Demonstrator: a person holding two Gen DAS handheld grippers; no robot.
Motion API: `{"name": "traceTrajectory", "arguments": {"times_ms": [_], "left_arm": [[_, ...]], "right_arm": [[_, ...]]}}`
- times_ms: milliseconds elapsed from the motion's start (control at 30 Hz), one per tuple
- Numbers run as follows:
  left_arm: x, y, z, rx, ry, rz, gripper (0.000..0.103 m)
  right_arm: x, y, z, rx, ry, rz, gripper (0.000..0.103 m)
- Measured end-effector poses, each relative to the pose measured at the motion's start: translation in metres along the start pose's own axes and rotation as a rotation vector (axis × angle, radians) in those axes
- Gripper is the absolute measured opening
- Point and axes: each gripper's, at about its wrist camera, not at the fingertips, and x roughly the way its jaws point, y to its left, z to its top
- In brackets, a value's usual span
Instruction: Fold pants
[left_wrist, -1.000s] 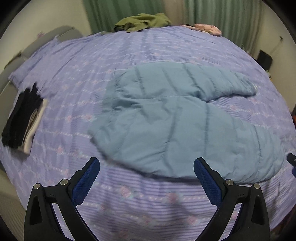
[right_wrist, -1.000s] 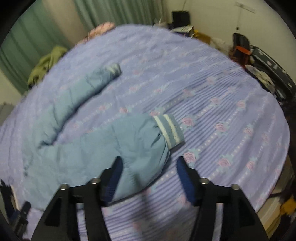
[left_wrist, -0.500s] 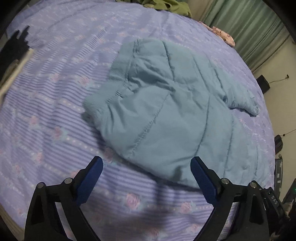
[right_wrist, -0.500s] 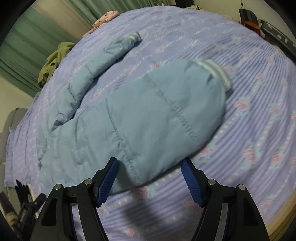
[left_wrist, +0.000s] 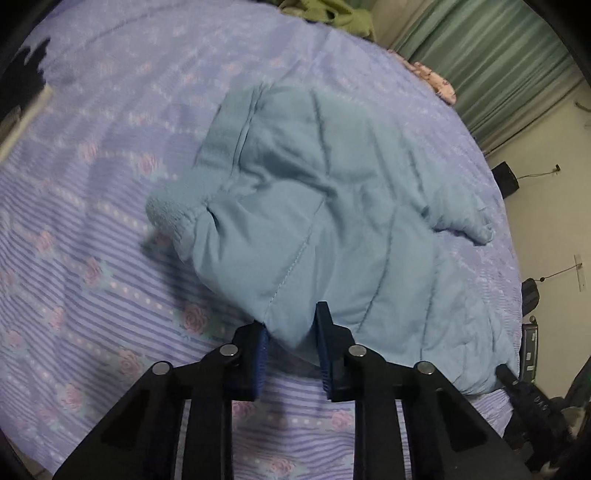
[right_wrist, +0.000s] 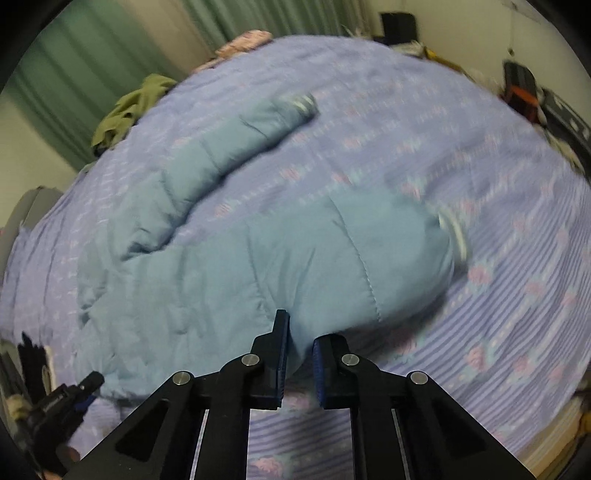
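The padded blue pants lie flat and unfolded on the bed. The left gripper and right gripper have just squeezed closed, each pinching the near edge. All the folding is left.

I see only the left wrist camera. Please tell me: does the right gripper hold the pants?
Observer: Yes. In the right wrist view the right gripper has its jaws shut on the near edge of the pants, on the nearer leg.
Operator: Where is the cuff of that leg? It is outside my picture.
Observer: The near cuff, with pale stripes, lies on the bedspread, to the right of the jaws and farther away.
Operator: Does it lie on the other cuff already?
Observer: No. The far cuff lies well apart from it, with bare bedspread between them.
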Motion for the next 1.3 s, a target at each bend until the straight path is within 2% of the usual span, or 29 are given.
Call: {"name": "traceTrajectory", "arguments": {"times_ms": [167, 300, 567, 733, 867, 1000, 1200, 1300], "left_arm": [[-0.031, -0.017, 0.016, 0.037, -0.064, 0.021, 0.017], [-0.050, -0.035, 0.034, 0.063, -0.119, 0.000, 0.015], [-0.058, -0.066, 0.088, 0.072, -0.203, 0.008, 0.013], [-0.040, -0.080, 0.129, 0.083, -0.233, 0.015, 0.012], [-0.010, -0.086, 0.161, 0.101, -0.216, 0.019, 0.012], [0.010, -0.091, 0.174, 0.113, -0.215, 0.041, 0.012], [0.045, -0.088, 0.192, 0.134, -0.199, 0.123, 0.012], [0.066, -0.085, 0.201, 0.150, -0.162, 0.184, 0.014]], "right_arm": [[-0.033, 0.007, 0.022, -0.018, -0.056, 0.055, 0.011], [-0.054, 0.013, 0.044, -0.015, -0.104, 0.084, 0.010], [-0.070, 0.038, 0.101, -0.035, -0.199, 0.117, 0.010], [-0.044, 0.057, 0.145, -0.048, -0.203, 0.107, 0.010], [-0.004, 0.071, 0.180, -0.063, -0.184, 0.081, 0.010], [0.035, 0.082, 0.202, -0.084, -0.179, 0.032, 0.010], [0.072, 0.108, 0.229, -0.151, -0.205, -0.011, 0.010], [0.083, 0.117, 0.235, -0.193, -0.195, 0.006, 0.013]]}}
